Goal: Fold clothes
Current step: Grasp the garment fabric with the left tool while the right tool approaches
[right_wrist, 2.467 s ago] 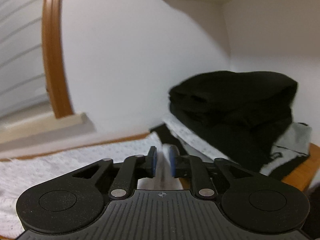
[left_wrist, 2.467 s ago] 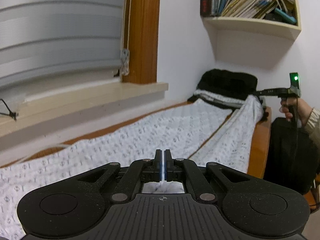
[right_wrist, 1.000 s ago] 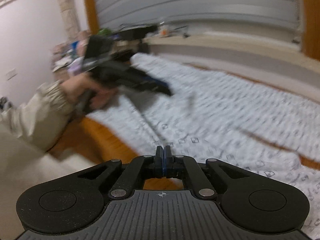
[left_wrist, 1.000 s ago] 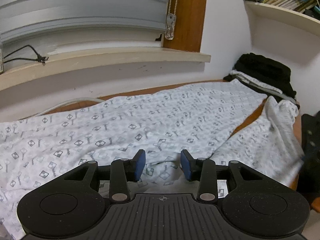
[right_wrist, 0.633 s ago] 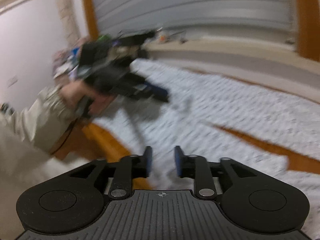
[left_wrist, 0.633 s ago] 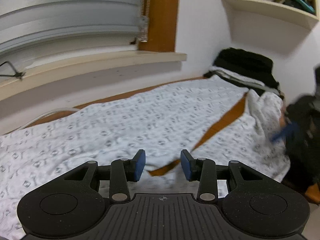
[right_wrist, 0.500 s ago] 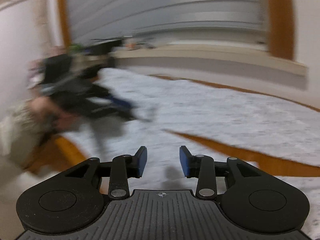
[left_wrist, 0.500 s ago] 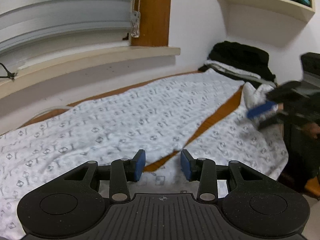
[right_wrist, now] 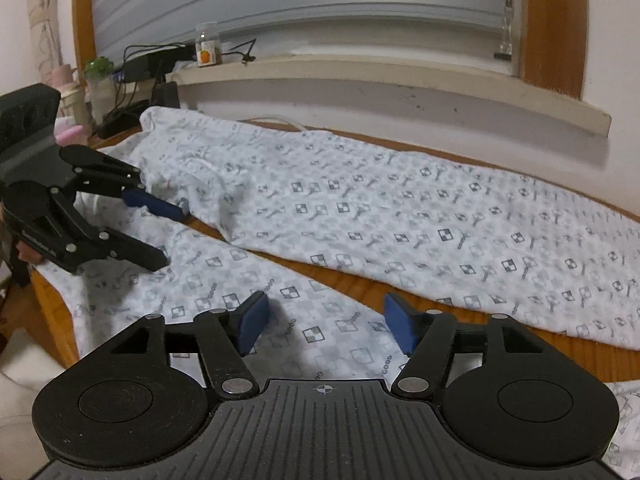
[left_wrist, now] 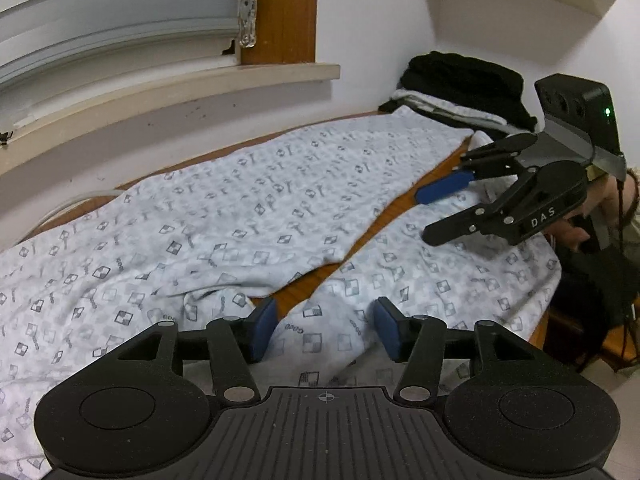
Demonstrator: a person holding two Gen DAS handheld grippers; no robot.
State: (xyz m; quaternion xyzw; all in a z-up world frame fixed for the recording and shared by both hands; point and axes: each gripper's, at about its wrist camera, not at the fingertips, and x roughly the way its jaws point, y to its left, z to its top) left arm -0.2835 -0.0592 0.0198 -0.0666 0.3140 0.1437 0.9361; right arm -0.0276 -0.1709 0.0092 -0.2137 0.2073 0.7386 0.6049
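Patterned pale trousers lie flat on the wooden table, legs splayed, no fold visible yet; left gripper and right gripper hover over the nearer leg, jaws opening, empty; folded dark clothes sit beyond.

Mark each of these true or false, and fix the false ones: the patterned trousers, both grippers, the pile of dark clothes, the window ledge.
1. The patterned trousers lie spread on a wooden surface with their two legs apart. True.
2. The left gripper is clamped on a trouser leg. False: its jaws are opening, the pads apart above the cloth.
3. The right gripper holds a dark garment. False: it is opening over the near leg and holds nothing.
4. A pile of dark clothes sits at the far end by the wall. True.
5. A jar stands on the window ledge. True.
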